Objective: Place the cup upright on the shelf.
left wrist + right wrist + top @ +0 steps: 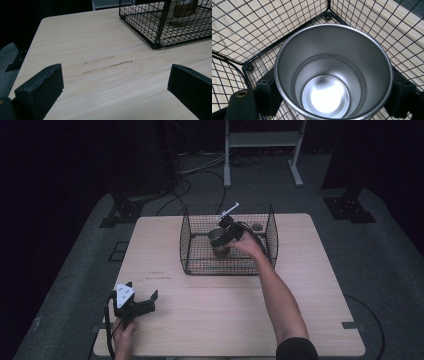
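Note:
A steel cup (332, 75), empty and shiny inside, stands upright in a black wire basket (227, 270) at the table's far middle. My right gripper (222, 239) reaches into the basket from the right and is shut on the cup (218, 238), one jaw on each side of its wall just under the rim. The right gripper view shows the right gripper (334, 93) near a basket (262, 30) corner. My left gripper (142, 289) rests open near the table's front left corner, holding nothing. In its own view, the left gripper (116, 67) points across bare wood toward the basket (160, 32).
A small dark object (257, 226) lies in the basket's far right corner. The light wooden table (310, 310) has scuff marks (110, 65) left of the basket. Beyond the table, a white frame (262, 140), black stands and cables sit on the grey floor.

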The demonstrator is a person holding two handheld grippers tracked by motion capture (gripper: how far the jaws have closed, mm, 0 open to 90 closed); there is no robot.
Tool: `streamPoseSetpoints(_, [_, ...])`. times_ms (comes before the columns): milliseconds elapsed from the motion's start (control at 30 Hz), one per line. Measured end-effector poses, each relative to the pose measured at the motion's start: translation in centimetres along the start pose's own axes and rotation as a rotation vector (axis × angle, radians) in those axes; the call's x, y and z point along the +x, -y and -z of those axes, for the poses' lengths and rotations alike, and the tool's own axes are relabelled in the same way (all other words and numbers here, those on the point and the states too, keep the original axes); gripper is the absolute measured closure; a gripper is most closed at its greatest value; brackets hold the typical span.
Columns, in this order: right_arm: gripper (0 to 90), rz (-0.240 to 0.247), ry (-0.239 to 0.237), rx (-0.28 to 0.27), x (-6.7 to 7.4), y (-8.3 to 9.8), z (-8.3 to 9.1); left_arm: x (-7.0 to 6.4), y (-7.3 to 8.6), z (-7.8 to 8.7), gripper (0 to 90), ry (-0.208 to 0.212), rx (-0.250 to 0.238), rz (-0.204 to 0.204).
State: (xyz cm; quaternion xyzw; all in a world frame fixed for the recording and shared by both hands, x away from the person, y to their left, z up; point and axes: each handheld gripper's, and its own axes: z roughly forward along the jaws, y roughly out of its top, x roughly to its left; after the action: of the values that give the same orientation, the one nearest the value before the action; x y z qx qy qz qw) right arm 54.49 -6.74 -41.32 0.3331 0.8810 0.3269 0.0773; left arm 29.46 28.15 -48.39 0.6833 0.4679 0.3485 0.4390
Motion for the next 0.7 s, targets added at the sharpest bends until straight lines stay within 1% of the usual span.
streamPoseSetpoints(100, [17.8,0.004,-0.002,0.007,0.01,0.06,-0.15,0.01,-0.01,-0.01,0.0,0.000,-0.001,0.000])
streamPoseSetpoints(267, [17.7,0.006,0.007,0.025,-0.16,0.29,-0.24,-0.01,-0.01,0.00,0.0,0.001,0.000,-0.001])
streamPoseSetpoints(400, [17.7,-0.001,0.006,0.022,-0.19,0.42,-0.16,-0.01,0.00,0.01,0.0,0.001,0.001,-0.001])
streamPoseSetpoints(433, [17.6,0.008,0.008,0.031,-0.18,0.55,-0.19,-0.01,-0.01,0.01,0.0,0.001,0.001,-0.001])
streamPoseSetpoints(567, [17.6,0.017,0.014,0.035,-0.17,0.92,-0.43,-0.05,0.00,0.03,0.0,0.002,0.003,-0.007])
streamPoseSetpoints(700, [17.5,0.018,0.016,0.044,-0.22,0.90,-0.29,-0.05,0.00,0.04,0.0,0.001,0.003,-0.007])
